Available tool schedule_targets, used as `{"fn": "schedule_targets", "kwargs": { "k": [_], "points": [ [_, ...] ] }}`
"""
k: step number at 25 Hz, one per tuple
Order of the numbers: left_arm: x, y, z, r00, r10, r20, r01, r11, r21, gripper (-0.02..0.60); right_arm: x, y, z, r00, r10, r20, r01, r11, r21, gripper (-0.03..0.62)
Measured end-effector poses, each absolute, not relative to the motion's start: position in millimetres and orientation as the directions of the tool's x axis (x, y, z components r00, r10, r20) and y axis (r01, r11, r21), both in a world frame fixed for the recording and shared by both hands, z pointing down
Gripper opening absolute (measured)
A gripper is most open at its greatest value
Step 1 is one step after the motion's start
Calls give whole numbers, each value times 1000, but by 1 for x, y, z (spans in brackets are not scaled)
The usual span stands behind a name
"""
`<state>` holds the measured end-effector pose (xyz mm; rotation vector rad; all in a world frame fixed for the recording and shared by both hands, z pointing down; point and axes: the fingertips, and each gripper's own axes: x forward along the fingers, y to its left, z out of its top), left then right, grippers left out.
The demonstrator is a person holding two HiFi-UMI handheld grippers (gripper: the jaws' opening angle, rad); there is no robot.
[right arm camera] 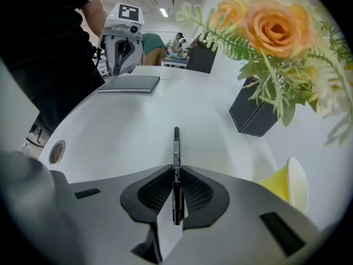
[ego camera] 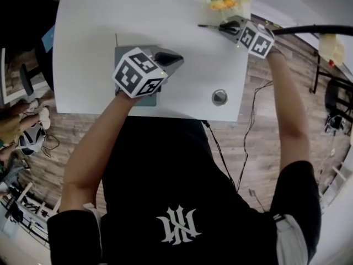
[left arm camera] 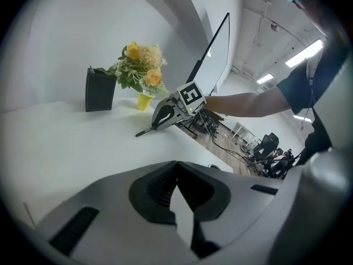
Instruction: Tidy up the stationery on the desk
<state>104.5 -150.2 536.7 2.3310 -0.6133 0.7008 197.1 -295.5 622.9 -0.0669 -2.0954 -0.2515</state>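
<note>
Surface: white desk (ego camera: 165, 15) with rounded corners.

Left gripper (ego camera: 175, 57): held over the near part of the desk, left of the middle. Its jaws are pressed together with nothing between them.

Right gripper (right arm camera: 176, 175): at the far right corner of the desk, angled down. Its jaws are clamped on the pen.

Pen: slim black pen (right arm camera: 176, 148) with a printed barrel, pinched near one end between the right gripper's pads. The longer free end reaches out over the desk towards its middle. Whether the tip touches the surface cannot be told.

Notebook: flat grey rectangular notebook (ego camera: 122, 53), closed. It lies by the near edge, left of the middle, partly under the left gripper.

Pen holder: dark square-sided box (left arm camera: 100, 90), upright near the far edge, just beside the flowers.

Flowers: bunch of orange and yellow artificial flowers (right arm camera: 270, 21) with green leaves, standing in a small yellow cup (left arm camera: 144, 101) at the far right corner, near the right gripper.

Cable port: round metal-rimmed grommet (ego camera: 219, 97) set in the desk by the near right corner.
</note>
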Motion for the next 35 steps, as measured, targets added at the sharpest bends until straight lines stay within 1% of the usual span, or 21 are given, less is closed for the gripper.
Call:
{"fn": "schedule_targets", "kwargs": {
  "k": [6, 14, 17, 21, 25, 28, 32, 35],
  "points": [
    [88, -138, 535, 735, -266, 623, -598, -687, 412, 3, 194, -284, 611, -532, -60, 845, 144, 977, 160, 67],
    [39, -123, 520, 705, -329, 628, -641, -676, 365, 3, 162, -229, 551, -677, -100, 729, -3, 991, 133, 66],
    [9, -114, 510, 699, -359, 619, -655, -669, 352, 3, 146, -204, 531, -702, -151, 695, -99, 988, 115, 66],
    [-30, -103, 505, 700, -389, 599, -661, -670, 338, 3, 124, -172, 514, -738, -235, 633, -289, 957, 18, 66],
    [-61, -85, 509, 710, -390, 586, -660, -659, 361, 3, 105, -146, 510, -741, -304, 598, -449, 888, -105, 66],
    [-84, -75, 510, 718, -384, 581, -654, -659, 372, 3, 93, -135, 513, -722, -373, 582, -568, 800, -192, 66],
    [-113, -67, 513, 726, -382, 572, -648, -659, 382, 3, 79, -121, 529, -688, -431, 584, -675, 676, -296, 66],
    [-129, -62, 519, 744, -373, 554, -630, -668, 396, 3, 73, -113, 542, -658, -475, 584, -739, 555, -381, 66]
  ]
}}
